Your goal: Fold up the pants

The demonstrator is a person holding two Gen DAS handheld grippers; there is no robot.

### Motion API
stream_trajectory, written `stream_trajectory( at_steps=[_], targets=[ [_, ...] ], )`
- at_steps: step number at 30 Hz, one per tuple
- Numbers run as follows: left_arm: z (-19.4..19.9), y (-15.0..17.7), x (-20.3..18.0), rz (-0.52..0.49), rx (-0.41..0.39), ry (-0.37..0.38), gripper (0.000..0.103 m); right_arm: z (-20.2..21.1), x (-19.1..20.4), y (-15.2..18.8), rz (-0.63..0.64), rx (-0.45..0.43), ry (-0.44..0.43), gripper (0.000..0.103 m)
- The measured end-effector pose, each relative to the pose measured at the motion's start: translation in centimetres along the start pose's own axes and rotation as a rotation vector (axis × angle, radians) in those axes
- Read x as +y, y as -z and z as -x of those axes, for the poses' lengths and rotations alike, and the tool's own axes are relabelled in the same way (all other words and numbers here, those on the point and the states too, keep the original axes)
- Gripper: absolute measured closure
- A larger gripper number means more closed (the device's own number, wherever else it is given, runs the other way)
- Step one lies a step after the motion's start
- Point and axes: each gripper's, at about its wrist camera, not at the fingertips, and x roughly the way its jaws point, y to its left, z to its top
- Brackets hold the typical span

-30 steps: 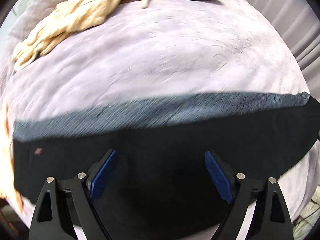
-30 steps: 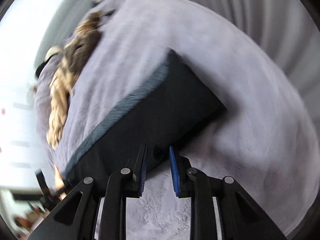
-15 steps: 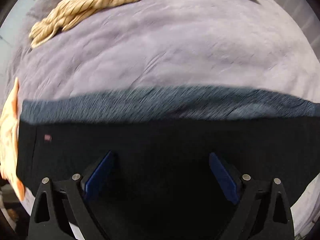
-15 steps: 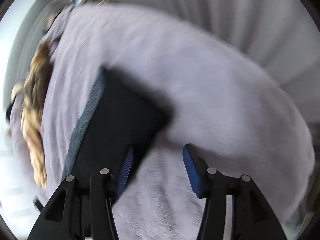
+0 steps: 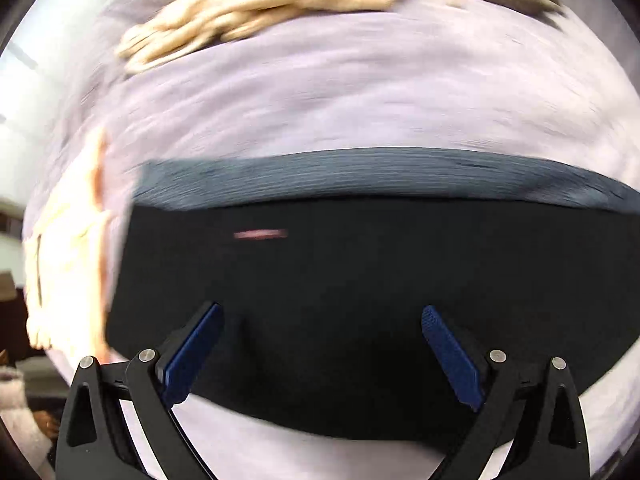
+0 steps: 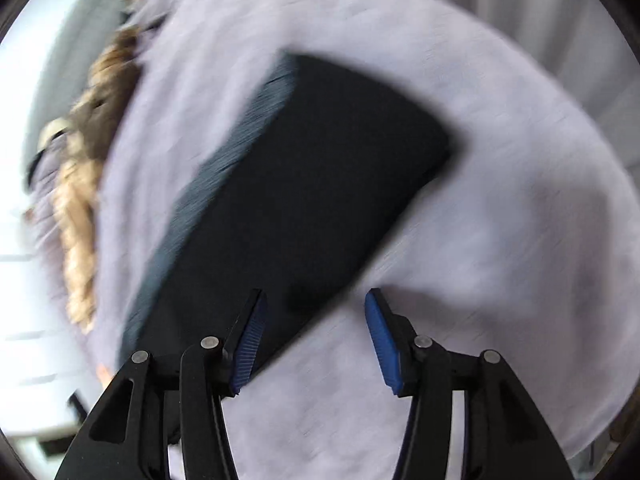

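While both frames are smeared by motion, the tongs read clearly enough. Left gripper: jaws spread wide and opening further, blue pads apart, nothing pinched; black cloth lies beneath and between them but neither pad presses on it. Right gripper: jaws parted about halfway, released, straddling the near edge of the cloth, one pad over fabric, the other over bare cover.

Pants: dark, already folded into a flat oblong, lying on the pale lilac bed cover. A grey ribbed waistband runs along the far edge in the left view; a small reddish tag sits on the upper layer. In the right view the far corner of the oblong looks square, with no stray leg showing.

Beyond: a tan knitted garment heaped at the far side of the bed; pale curtain folds behind.

Judgement: the fold looks near complete.

Risks:
- An open pad dragging across the top layer would slide it and undo the alignment.
- Soft bedding gives under pressure, so pressing down could wrinkle the stack.
- Pinching only the upper layer would peel the fold open.
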Motion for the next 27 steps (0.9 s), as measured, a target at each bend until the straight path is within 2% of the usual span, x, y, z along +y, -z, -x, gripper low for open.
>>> stream_trajectory(
  at_steps=[1, 3, 5, 6, 7, 9, 10, 13, 15, 17, 18, 20, 21, 22, 24, 25, 27],
  targets=[
    [-0.5, 0.3, 2.0, 0.013, -0.001, -0.027, 0.003, -0.9, 1.6, 1.3, 0.032, 0.044, -0.062, 0.047],
    [-2.1, 0.6, 5.3, 0.020, -0.001, -0.077, 0.003, -4.7, 6.4, 5.3, 0.113, 0.194, -0.205, 0.047],
    [-4.3, 1.6, 7.2, -0.011, 0.021, -0.116, 0.002, -9.0, 10.7, 9.0, 0.125, 0.326, -0.314, 0.047],
    [-5.2, 2.3, 8.0, -0.015, 0.041, -0.089, 0.000, -10.9, 12.0, 10.8, 0.116, 0.365, -0.336, 0.047],
    [-5.9, 2.6, 8.8, 0.004, 0.045, -0.024, 0.000, -13.2, 13.9, 12.6, 0.095, 0.396, -0.358, 0.047],
    [-6.3, 2.9, 9.6, 0.018, 0.043, 0.041, 0.000, -16.5, 15.8, 14.7, 0.056, 0.429, -0.401, 0.047],
    [-6.2, 2.9, 9.6, 0.004, 0.040, 0.052, 0.000, -18.3, 16.5, 15.6, 0.030, 0.432, -0.378, 0.047],
    [-7.1, 3.0, 11.6, -0.036, 0.019, 0.076, 0.000, -20.5, 17.1, 17.4, -0.021, 0.439, -0.335, 0.047],
    [-7.6, 2.5, 12.1, -0.028, 0.014, 0.108, 0.000, -20.3, 17.8, 18.0, 0.008, 0.432, -0.320, 0.047],
    [-8.3, 2.7, 13.6, -0.027, 0.007, 0.124, 0.000, -18.7, 16.4, 18.5, 0.024, 0.430, -0.295, 0.047],
    [-8.3, 2.7, 13.8, -0.029, 0.006, 0.126, 0.000, -19.2, 16.7, 18.6, 0.014, 0.433, -0.287, 0.048],
    [-8.1, 2.6, 15.0, -0.038, 0.007, 0.125, 0.000, -19.6, 16.9, 18.3, 0.012, 0.423, -0.256, 0.075],
    [-8.1, 1.9, 14.8, -0.049, 0.005, 0.121, 0.000, -19.7, 17.9, 18.2, 0.051, 0.421, -0.197, 0.092],
    [-8.2, 1.9, 15.1, -0.053, -0.001, 0.122, 0.000, -19.4, 18.9, 17.9, 0.084, 0.419, -0.175, 0.092],
    [-8.6, 2.0, 16.2, -0.043, -0.007, 0.136, 0.000, -18.2, 21.3, 17.6, 0.238, 0.390, -0.116, 0.094],
    [-8.7, 2.4, 16.5, -0.033, -0.006, 0.145, 0.000, -18.4, 21.9, 17.9, 0.299, 0.387, -0.059, 0.094],
    [-8.7, 2.9, 16.6, -0.025, -0.005, 0.142, 0.000, -19.8, 20.5, 19.0, 0.343, 0.417, 0.057, 0.095]
  ],
)
